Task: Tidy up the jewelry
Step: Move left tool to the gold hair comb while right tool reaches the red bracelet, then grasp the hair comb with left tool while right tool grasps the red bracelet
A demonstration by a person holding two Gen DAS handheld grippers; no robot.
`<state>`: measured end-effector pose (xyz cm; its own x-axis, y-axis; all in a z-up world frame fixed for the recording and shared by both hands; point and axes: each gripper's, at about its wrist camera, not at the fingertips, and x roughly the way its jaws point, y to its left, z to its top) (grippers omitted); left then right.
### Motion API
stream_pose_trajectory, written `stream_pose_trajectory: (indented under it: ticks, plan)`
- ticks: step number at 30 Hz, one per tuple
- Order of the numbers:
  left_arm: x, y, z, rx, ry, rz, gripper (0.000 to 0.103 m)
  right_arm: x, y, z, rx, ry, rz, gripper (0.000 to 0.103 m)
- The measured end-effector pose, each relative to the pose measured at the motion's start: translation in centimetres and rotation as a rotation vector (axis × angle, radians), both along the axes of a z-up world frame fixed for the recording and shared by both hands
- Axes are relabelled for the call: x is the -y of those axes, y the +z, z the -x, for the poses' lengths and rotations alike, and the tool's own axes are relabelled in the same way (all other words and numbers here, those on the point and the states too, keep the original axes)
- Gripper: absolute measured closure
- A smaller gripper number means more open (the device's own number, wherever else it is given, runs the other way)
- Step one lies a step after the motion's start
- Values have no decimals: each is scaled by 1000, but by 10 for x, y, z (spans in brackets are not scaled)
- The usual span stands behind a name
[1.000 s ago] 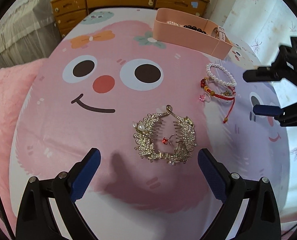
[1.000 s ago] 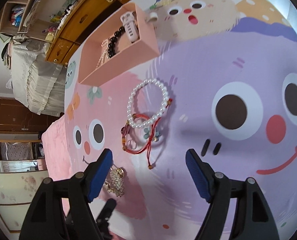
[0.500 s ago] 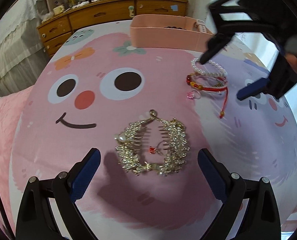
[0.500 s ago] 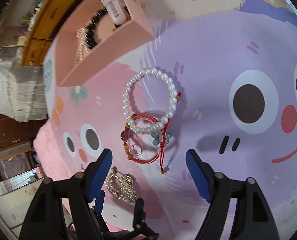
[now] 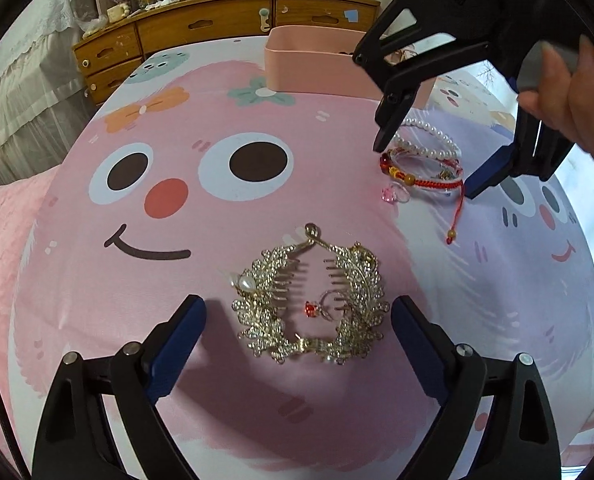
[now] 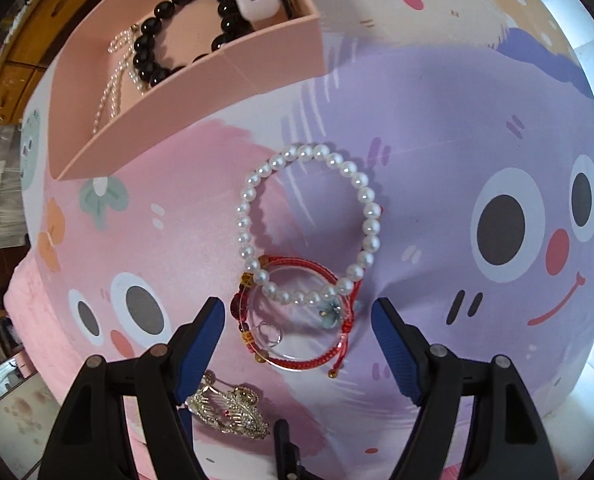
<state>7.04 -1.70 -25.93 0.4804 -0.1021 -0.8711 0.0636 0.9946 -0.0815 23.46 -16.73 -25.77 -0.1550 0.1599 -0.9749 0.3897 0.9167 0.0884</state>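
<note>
The left gripper [image 5: 298, 330] hangs low over the cartoon-face sheet [image 5: 137, 300] with its jaws spread wide and nothing between them; the gold rhinestone hair comb [image 5: 309, 304] lies flat on the sheet in the gap between its blue pads, touching neither, a small red-stone ring [image 5: 321, 309] resting inside the comb's curve. To the right, the right gripper [image 6: 299, 346] is likewise released, its fingers straddling the red cord bracelet [image 6: 297, 316], whose far edge is overlapped by the pearl bracelet [image 6: 309, 224]. Further back stands the pink tray [image 6: 225, 76], holding a black bead bracelet [image 6: 185, 28] and a pearl strand [image 6: 115, 76].
</note>
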Motion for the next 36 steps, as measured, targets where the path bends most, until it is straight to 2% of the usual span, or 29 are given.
stream_pose_trajectory:
  ticks: [9, 18, 23, 25, 36]
  plan:
    - [6, 2, -3, 18, -54, -14, 28, -16, 0, -7, -10, 21, 49, 27]
    - [4, 4, 4, 27, -72, -4, 29, -31, 3, -8, 9, 67, 82, 29]
    - [-2, 5, 7, 20, -44, 35, 29, -40, 10, -7, 42, 97, 106, 39]
    - [-5, 6, 8, 17, -26, 49, 29, -37, 11, -4, 55, 104, 93, 39]
    - [-7, 24, 25, 56, 5, 12, 29, -19, 20, 27, 89, 100, 45, 40]
